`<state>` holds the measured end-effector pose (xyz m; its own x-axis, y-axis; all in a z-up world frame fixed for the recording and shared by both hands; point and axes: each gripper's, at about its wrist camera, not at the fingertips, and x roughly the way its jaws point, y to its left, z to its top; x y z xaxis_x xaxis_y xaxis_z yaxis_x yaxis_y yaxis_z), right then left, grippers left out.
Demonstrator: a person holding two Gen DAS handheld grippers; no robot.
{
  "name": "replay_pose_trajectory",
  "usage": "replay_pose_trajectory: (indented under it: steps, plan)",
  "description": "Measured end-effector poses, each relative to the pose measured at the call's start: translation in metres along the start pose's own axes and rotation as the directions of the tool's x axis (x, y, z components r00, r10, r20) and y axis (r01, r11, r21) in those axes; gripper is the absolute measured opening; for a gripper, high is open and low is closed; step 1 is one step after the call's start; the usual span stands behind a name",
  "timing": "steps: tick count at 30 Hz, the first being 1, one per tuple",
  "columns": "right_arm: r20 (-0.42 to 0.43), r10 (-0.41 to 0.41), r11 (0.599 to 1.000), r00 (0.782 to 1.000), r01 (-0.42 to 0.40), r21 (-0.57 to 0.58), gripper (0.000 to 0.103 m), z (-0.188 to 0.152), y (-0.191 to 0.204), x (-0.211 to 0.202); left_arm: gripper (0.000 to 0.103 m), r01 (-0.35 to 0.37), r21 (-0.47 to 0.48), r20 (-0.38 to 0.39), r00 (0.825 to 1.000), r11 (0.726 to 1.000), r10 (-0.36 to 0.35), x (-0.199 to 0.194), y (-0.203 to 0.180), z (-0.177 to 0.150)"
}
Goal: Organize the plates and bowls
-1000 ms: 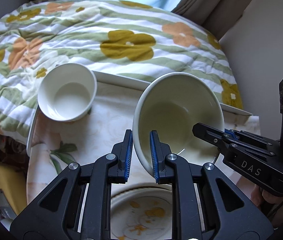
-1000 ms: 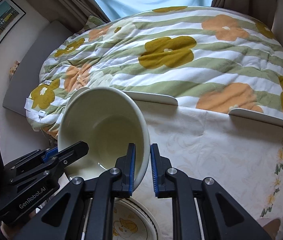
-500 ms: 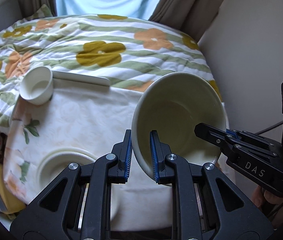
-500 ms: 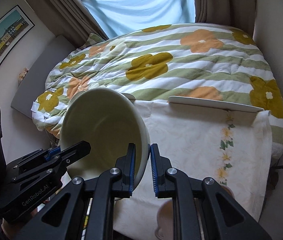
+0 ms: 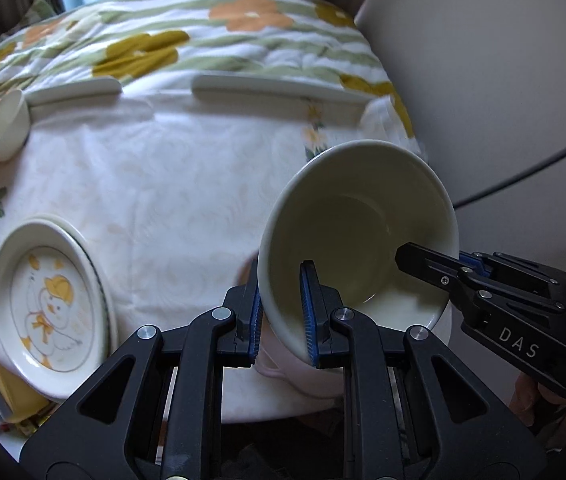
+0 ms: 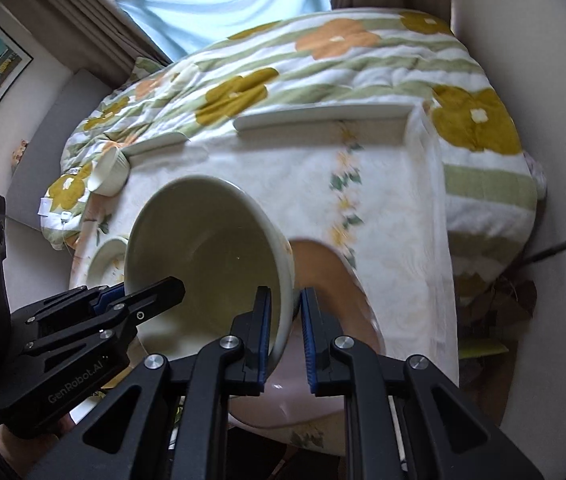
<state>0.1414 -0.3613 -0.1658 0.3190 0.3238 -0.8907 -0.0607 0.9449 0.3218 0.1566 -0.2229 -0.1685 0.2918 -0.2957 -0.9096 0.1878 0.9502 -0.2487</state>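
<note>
Bench middle: a wide stretch of bare tablecloth (image 5: 171, 184), open for passage.
Near left edge: duck-print plate (image 5: 49, 304) on a stack blocks low travel.
Far left corner: small white bowl (image 5: 1, 130) at the bench edge.
Near right edge: pink bowl (image 6: 331, 320) sits directly under the tilted big bowl (image 5: 357, 236).
Far edge: raised white rails (image 5: 279, 88) with a gap between them.

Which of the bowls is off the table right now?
The large cream bowl, held tilted by its rim in both grippers. The small white bowl sits at the table's far left corner; the pink one lies underneath.
</note>
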Motion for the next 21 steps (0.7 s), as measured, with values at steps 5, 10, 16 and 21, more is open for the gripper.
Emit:
replay_pose_trajectory:
  steps: [5,10,16,21]
  plan:
    - [-0.073,-0.002,0.999,0.997,0.006,0.048,0.014,-0.019,-0.020,0.026,0.015,-0.027,0.026,-0.080,0.996,0.999,0.029,0.031,-0.009,-0.013]
    - [-0.111,-0.005,0.998,0.994,0.012,0.064,0.014,-0.029,-0.029,0.043,0.015,-0.051,0.052,-0.124,0.991,0.997,0.057,0.049,-0.010,-0.018]
    - [-0.134,-0.012,0.996,0.991,0.023,0.083,0.014,-0.034,-0.036,0.054,0.015,-0.085,0.103,-0.138,0.985,0.991,0.099,0.063,-0.015,-0.017]
    - [-0.143,-0.029,0.996,0.989,0.041,0.082,0.014,-0.034,-0.035,0.058,0.015,-0.113,0.138,-0.158,0.978,0.984,0.134,0.072,-0.016,-0.019]
